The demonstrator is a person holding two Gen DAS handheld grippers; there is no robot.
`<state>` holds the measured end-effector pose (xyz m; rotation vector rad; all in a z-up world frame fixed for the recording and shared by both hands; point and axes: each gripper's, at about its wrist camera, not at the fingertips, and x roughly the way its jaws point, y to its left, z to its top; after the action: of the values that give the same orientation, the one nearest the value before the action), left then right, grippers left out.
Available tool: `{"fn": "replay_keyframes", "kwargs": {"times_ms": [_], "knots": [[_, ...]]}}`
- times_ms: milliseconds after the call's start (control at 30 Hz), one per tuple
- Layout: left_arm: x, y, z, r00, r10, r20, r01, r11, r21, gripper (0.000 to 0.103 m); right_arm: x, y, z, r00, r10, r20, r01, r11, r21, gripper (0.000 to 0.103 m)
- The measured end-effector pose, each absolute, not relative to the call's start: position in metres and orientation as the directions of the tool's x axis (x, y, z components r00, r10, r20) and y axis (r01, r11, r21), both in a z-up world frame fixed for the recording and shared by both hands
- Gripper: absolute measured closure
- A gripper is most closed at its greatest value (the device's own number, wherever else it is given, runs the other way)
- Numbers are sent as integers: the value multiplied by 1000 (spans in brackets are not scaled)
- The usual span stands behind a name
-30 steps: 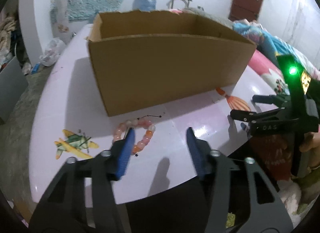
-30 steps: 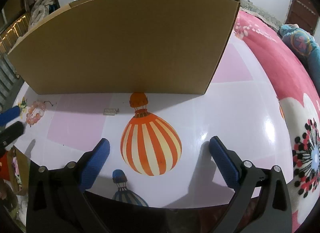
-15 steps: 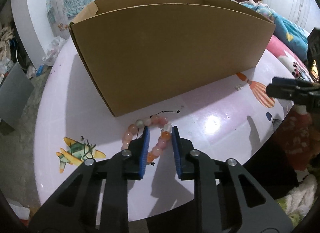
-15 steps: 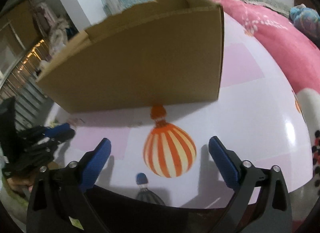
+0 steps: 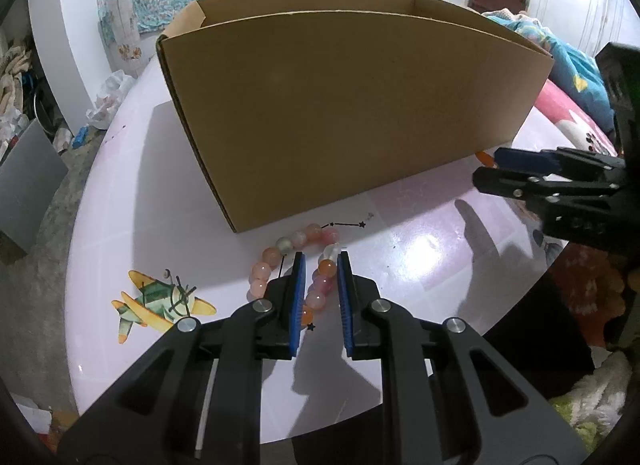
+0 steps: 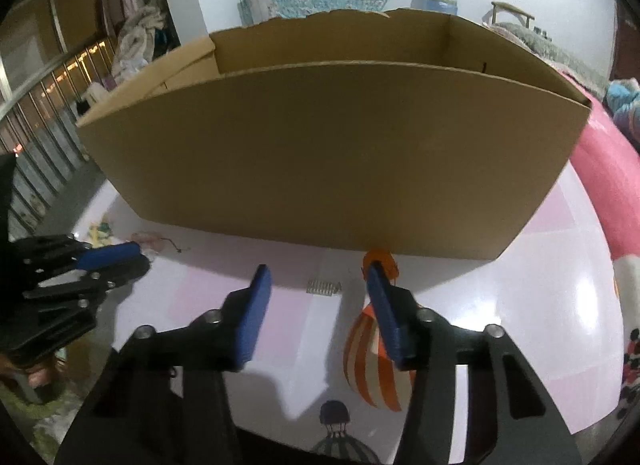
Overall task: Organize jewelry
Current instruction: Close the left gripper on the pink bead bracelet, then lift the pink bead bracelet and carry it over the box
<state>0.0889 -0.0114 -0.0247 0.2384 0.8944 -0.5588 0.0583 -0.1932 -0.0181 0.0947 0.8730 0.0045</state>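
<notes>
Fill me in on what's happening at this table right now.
A person is sorting jewelry with two handheld grippers. The left gripper has its blue pads closed in around one side of a pink and orange beaded bracelet lying on the glossy pink table, just in front of the open brown cardboard box. The right gripper hangs open over a small silver comb-like clip near the box, gripping nothing.

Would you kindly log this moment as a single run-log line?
left gripper: closing around bead bracelet strand, on table | right gripper: open, over small silver clip | cardboard box: contents unseen
</notes>
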Motion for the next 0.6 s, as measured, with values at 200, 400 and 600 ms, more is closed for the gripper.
{"fn": "replay_keyframes", "kwargs": {"times_ms": [200,400,600], "knots": [[90,-9,-25,490,-377,-786,552,832,-55,88,58,-189,-25,631,3,-776,67,996,59,73],[93,-5,-24,484,-392,-783,553,830,-75,88,58,-185,-24,624,-3,-782,75,996,56,88],[94,-2,-25,483,-404,-777,552,829,-88,89,62,-185,-25,629,17,-777,76,994,83,88]]}}
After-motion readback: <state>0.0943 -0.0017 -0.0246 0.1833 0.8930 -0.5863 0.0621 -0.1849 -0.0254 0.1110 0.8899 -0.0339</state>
